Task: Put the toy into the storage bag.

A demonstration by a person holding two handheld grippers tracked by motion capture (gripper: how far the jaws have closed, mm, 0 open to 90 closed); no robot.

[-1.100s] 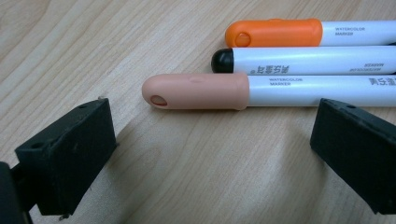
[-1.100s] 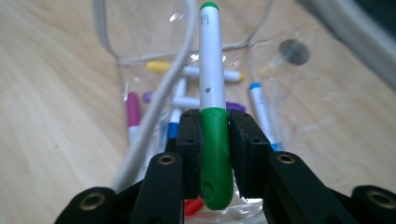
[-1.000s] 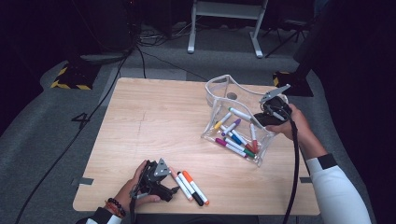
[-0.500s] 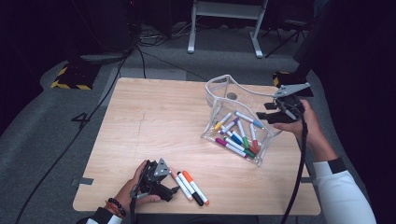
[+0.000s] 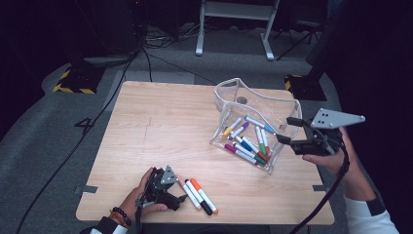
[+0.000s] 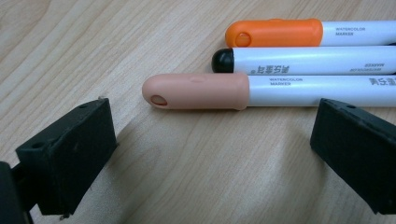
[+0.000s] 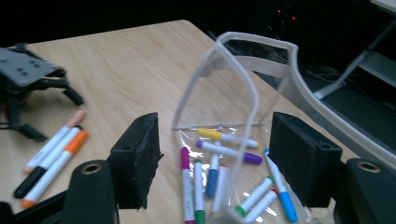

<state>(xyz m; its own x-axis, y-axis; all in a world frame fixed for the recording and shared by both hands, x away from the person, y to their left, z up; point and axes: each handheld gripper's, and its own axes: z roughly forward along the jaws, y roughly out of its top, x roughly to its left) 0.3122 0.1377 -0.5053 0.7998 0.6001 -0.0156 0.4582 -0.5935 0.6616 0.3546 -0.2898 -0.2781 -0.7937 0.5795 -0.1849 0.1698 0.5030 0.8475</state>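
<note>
A clear plastic pouch [image 5: 258, 124] stands open on the right half of the wooden table [image 5: 160, 122], with several coloured markers [image 5: 248, 141] inside. My right gripper [image 5: 287, 130] hangs open just right of the pouch's rim, nothing between its jaws; in the right gripper view the pouch's rim [image 7: 233, 70] rises between the jaws. Three markers lie side by side near the front edge: peach-capped [image 6: 196, 91], black-tipped [image 6: 299, 59] and orange-capped [image 6: 275, 32]. My left gripper [image 5: 178, 195] rests open on the table right beside them, its jaws apart just short of the peach marker.
The three loose markers [image 5: 197, 195] lie close to the table's front edge. Cables [image 5: 97, 122] trail on the grey floor to the left. A white stand [image 5: 234, 19] is behind the table. The wide left and middle of the tabletop hold nothing else.
My right gripper has drawn back to the right, away from the pouch's rim, and opened. The left gripper and the three markers have stayed put.
</note>
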